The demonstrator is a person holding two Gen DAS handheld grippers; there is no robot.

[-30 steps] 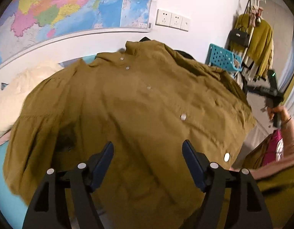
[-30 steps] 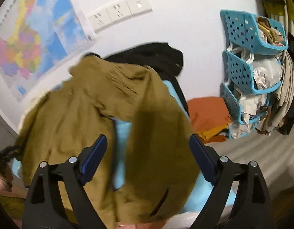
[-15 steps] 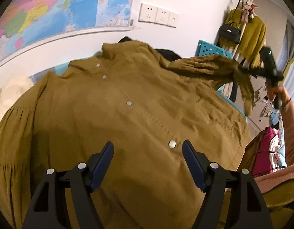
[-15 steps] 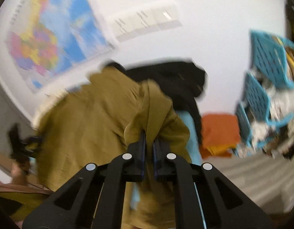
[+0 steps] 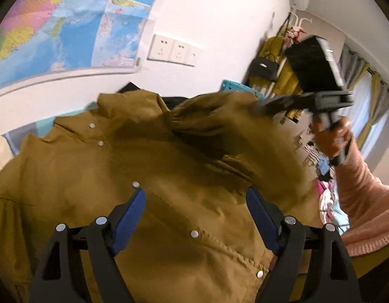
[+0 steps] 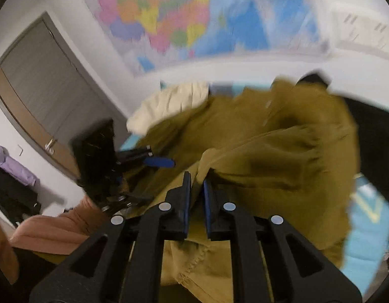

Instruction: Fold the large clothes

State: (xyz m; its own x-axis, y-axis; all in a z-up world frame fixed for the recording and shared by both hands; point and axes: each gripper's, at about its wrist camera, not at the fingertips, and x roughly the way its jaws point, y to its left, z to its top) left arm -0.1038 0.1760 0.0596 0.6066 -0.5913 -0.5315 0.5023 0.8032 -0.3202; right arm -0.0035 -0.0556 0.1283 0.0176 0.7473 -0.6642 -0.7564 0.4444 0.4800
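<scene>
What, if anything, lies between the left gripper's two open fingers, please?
In the left wrist view, the left gripper is open, and only the mustard shirt with its snap buttons shows between its fingers.

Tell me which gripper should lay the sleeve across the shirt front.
Right. The right gripper is already shut on the sleeve, lifted above the shirt. The left gripper is open, hovering over the shirt's buttoned front, holding nothing.

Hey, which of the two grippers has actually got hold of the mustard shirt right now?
The right gripper: its blue-padded jaws are pinched shut on the sleeve of the mustard button-up shirt. The left gripper is wide open above the shirt front, gripping nothing.
</scene>
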